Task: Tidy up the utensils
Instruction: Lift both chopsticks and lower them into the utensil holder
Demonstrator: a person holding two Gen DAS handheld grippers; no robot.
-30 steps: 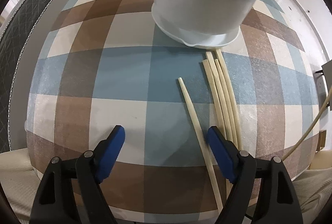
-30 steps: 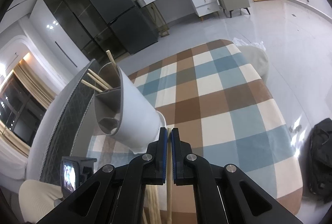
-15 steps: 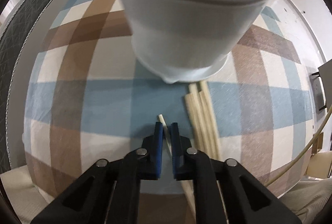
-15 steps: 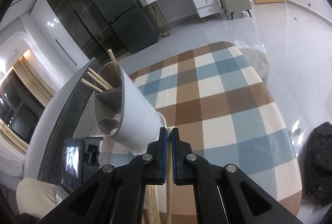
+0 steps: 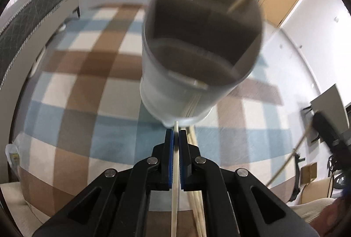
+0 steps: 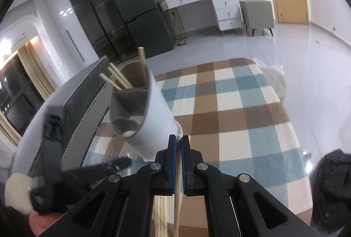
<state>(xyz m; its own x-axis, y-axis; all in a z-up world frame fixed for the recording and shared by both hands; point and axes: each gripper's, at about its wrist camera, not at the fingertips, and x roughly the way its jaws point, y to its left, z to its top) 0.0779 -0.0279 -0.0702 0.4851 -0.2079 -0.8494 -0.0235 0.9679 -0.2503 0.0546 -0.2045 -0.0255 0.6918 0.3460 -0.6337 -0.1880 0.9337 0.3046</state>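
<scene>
- Chopsticks, pale wooden: several already stand in white round divided holder (image 5: 197, 74).
- Left tool (image 5: 176, 138) grips one chopstick (image 5: 174, 193); right tool (image 6: 179, 144) grips another (image 6: 177, 204).
- Loose bundle (image 5: 195, 204) left on checked worktop (image 5: 87, 105).

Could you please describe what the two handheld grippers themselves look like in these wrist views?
Both look alike. The left gripper and the right gripper each have two matte black, angular fingers built from linked plates with triangular cut-outs, joined by round silver rivets. Blue pads line the inner faces of the fingers. No cables or printed markings show on them.
</scene>
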